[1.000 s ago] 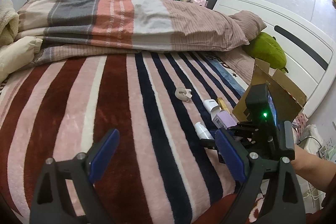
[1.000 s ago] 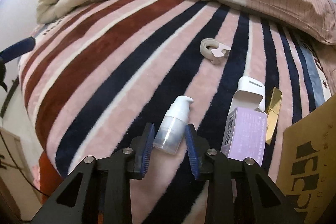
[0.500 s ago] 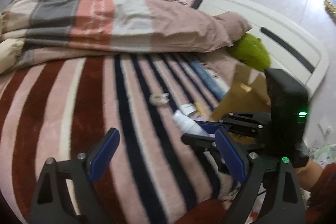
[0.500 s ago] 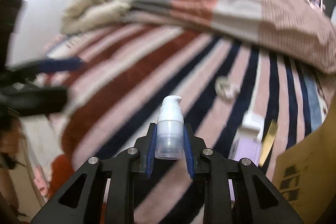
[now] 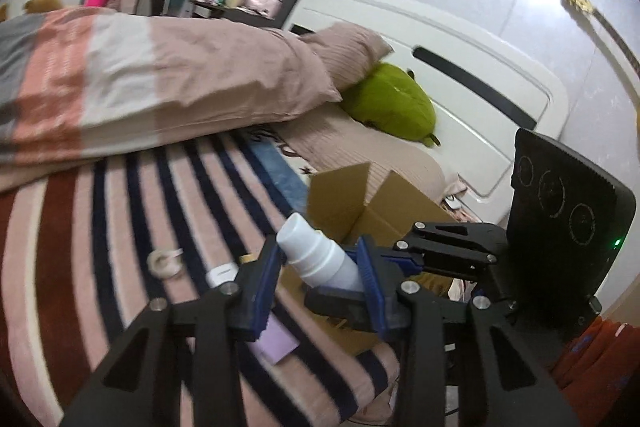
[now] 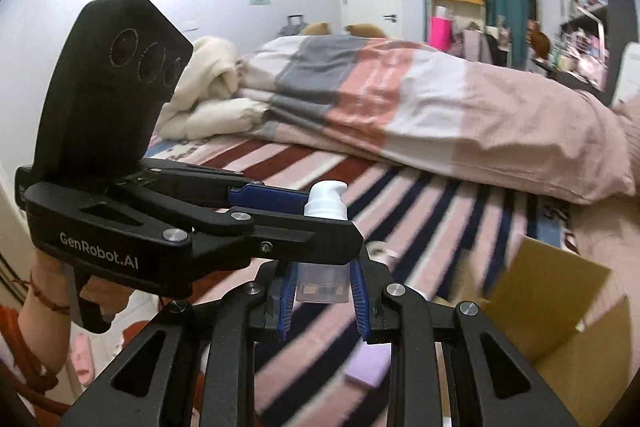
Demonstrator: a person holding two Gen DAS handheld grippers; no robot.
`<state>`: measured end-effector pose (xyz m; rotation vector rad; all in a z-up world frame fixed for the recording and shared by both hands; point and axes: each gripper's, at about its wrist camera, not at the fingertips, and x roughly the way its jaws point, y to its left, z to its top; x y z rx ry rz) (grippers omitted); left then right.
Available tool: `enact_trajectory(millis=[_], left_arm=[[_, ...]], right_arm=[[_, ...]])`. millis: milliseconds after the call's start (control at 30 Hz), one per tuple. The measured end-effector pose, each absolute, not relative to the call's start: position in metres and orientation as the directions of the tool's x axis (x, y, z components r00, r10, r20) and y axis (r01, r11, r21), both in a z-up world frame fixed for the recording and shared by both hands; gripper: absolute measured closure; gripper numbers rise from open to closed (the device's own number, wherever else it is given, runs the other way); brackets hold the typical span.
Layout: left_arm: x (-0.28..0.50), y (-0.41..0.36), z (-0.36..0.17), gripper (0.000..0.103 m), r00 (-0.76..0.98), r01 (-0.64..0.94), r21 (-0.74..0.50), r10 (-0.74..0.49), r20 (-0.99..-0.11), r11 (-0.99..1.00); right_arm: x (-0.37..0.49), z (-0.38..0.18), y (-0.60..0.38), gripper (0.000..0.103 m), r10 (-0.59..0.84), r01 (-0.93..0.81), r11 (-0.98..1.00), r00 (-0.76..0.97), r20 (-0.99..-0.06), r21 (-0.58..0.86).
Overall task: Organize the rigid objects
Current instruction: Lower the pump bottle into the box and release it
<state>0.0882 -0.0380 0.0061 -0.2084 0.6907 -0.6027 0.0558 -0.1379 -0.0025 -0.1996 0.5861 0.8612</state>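
Observation:
My right gripper (image 6: 322,301) is shut on the base of a small white pump bottle (image 6: 323,281) and holds it above the striped blanket. My left gripper (image 5: 316,279) has closed in around the same pump bottle (image 5: 320,255), its blue pads on either side of the bottle's upper part. In the right wrist view the left gripper (image 6: 280,211) crosses in front of the bottle, just under its white pump head (image 6: 326,201). An open cardboard box (image 5: 360,203) stands on the bed to the right.
On the blanket lie a purple carton (image 5: 276,341), a white tape roll (image 5: 162,263) and a white capped item (image 5: 222,273). A green plush (image 5: 394,107), a pillow and a folded quilt (image 5: 160,87) lie behind. The white headboard (image 5: 460,87) is at right.
My right gripper lifted the pump bottle off the blanket and raised it. My left gripper moved in and closed from wide open onto the bottle's upper part.

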Motion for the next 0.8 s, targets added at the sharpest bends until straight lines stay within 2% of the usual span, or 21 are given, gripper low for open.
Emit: enact_trajectory(millis=[233,433,467,533,567,600,667,800], left_arm=[[0.127,-0.112,0.001,0.067,0.515,0.516,-0.367,-0.623,-0.589,0.774],[0.143,-0.143,-0.009,0.067,0.465,0.521,-0.359,-0.61,-0.641,0.774],[0.143,-0.144,-0.01,0.062,0.466,0.517,-0.351,-0.601,-0.65,0.781],[0.143,-0.143,-0.01,0.043,0.486,0.503,-0.317,-0.566,-0.666,0.804],[0.142,-0.141,-0.009,0.03,0.502,0.497,-0.299,-0.551,-0.666,0.815],[0.139,-0.138,-0.007,0.024,0.52,0.496,-0.28,-0.539,-0.663,0.822],[0.132,-0.131,-0.002,0.023,0.549,0.493,-0.249,-0.52,-0.654,0.834],[0.119,-0.1,0.01,0.02,0.606,0.451,-0.235,-0.489,-0.628,0.861]], right_arm=[[0.085,-0.005,-0.212,0.083,0.589,-0.671,0.734,0.552,-0.59,0.104],[0.103,-0.018,-0.248,0.083,0.541,-0.614,0.777,0.538,-0.647,0.14],[0.104,-0.02,-0.251,0.083,0.535,-0.612,0.779,0.535,-0.654,0.136],[0.105,-0.023,-0.251,0.083,0.517,-0.609,0.784,0.533,-0.67,0.122],[0.105,-0.025,-0.251,0.081,0.503,-0.601,0.792,0.537,-0.677,0.112],[0.106,-0.026,-0.251,0.073,0.495,-0.596,0.796,0.536,-0.683,0.109],[0.106,-0.027,-0.252,0.069,0.497,-0.595,0.795,0.529,-0.688,0.117],[0.1,-0.021,-0.245,0.069,0.508,-0.604,0.788,0.533,-0.677,0.116]])
